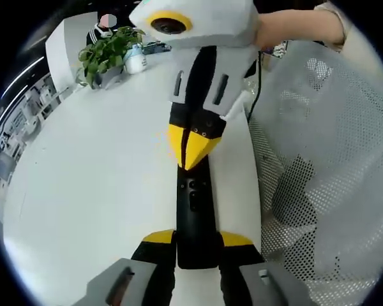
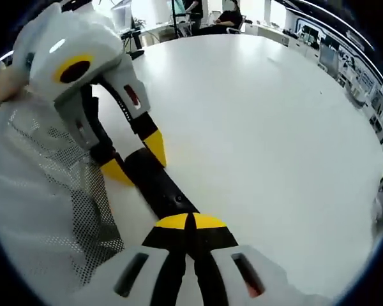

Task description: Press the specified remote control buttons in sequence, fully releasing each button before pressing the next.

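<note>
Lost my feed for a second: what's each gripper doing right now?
Left gripper: shut on the remote, holding its near end.
Right gripper: shut, tips pressing on the remote's top.

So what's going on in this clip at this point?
A person works with two tools on a white table. The left hand-held gripper clamps one end of a black remote control. The right hand-held gripper, jaws shut, presses its tips down onto the remote's button face. A potted plant stands farther back.

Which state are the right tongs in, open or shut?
Shut: in the right gripper view, the right tongs' yellow tips meet with no gap, over the black remote control that the left tongs clamp.
</note>
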Motion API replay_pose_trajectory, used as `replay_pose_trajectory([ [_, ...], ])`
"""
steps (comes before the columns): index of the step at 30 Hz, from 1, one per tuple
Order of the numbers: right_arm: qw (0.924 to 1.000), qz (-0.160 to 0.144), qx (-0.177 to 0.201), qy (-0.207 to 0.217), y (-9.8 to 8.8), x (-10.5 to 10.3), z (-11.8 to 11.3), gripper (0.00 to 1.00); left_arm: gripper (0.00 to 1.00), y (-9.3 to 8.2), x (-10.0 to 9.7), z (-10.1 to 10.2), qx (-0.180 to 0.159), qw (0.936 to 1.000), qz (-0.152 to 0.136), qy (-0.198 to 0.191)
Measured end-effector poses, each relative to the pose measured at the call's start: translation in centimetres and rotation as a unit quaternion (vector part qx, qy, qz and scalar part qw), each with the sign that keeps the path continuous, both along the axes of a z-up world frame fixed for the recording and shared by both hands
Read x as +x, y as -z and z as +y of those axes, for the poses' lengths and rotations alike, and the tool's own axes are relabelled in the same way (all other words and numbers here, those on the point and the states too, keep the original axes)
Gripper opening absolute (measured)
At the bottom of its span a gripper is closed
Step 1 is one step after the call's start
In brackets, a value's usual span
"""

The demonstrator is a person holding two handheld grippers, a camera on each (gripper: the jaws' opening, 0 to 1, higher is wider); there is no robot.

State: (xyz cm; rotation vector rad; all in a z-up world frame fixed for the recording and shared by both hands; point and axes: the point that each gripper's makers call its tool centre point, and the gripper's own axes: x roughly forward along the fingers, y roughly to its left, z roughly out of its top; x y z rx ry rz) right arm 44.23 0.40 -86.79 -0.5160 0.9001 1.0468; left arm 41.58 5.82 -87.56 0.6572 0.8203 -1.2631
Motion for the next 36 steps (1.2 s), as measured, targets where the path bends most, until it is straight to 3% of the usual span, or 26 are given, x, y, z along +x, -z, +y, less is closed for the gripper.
replay_pose_trajectory([
  [3,0.9998,-0.013,0.013,-0.01,-0.1,0.0,0.0,0.0,0.25,0.0,0.0,0.0,-0.001,1.0,0.0,0.0],
  [5,0.9996,-0.001,0.023,-0.017,-0.1,0.1,0.0,0.0,0.25,0.0,0.0,0.0,-0.001,1.0,0.0,0.0],
  [11,0.9903,-0.015,-0.002,-0.138,-0.2,-0.9,-0.1,0.0,0.25,0.0,-0.1,0.0,-0.002,1.0,-0.004,0.005],
  [25,0.9805,-0.024,-0.025,-0.193,-0.4,-2.1,-1.2,0.02,0.25,0.0,-0.1,-0.1,-0.007,0.9999,-0.003,0.01],
  [32,0.9818,-0.019,-0.024,-0.187,-0.4,-2.0,-1.6,0.05,0.25,0.0,-0.1,-0.1,-0.007,0.9999,-0.003,0.01],
  [36,0.9768,-0.02,-0.048,-0.208,-0.2,-2.1,-1.5,0.05,0.25,0.0,-0.1,-0.1,-0.006,0.9999,-0.003,0.012],
])
